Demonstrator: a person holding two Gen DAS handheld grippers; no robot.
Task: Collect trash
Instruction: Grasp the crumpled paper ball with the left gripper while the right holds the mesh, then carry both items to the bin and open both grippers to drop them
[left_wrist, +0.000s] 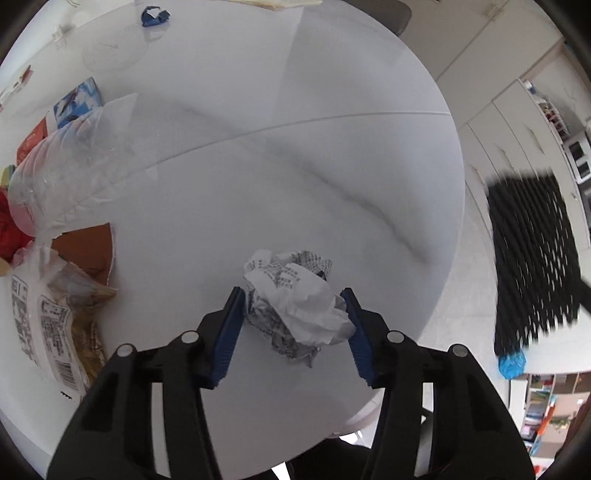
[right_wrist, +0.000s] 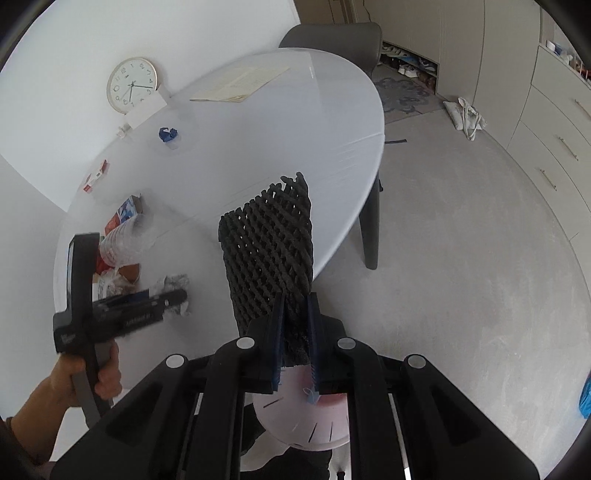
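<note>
Your left gripper (left_wrist: 291, 314) is wide open around the paper ball (left_wrist: 295, 302) on the table (left_wrist: 332, 166), ready to squeeze. Your right gripper (right_wrist: 295, 332) pinches the black net (right_wrist: 269, 247), held over the bin (right_wrist: 303, 417) to drop it.

two grippers: the left gripper (left_wrist: 291, 308) and the right gripper (right_wrist: 295, 306). one table (left_wrist: 332, 155). one paper wad (left_wrist: 295, 299). one black foam net (right_wrist: 269, 251). one blue scrap (left_wrist: 153, 15). one clear bottle (left_wrist: 70, 166). one brown card piece (left_wrist: 88, 251). one clock (right_wrist: 132, 85). one chair (right_wrist: 343, 40). one printed wrapper (left_wrist: 40, 332). one booklet (right_wrist: 240, 85).
</note>
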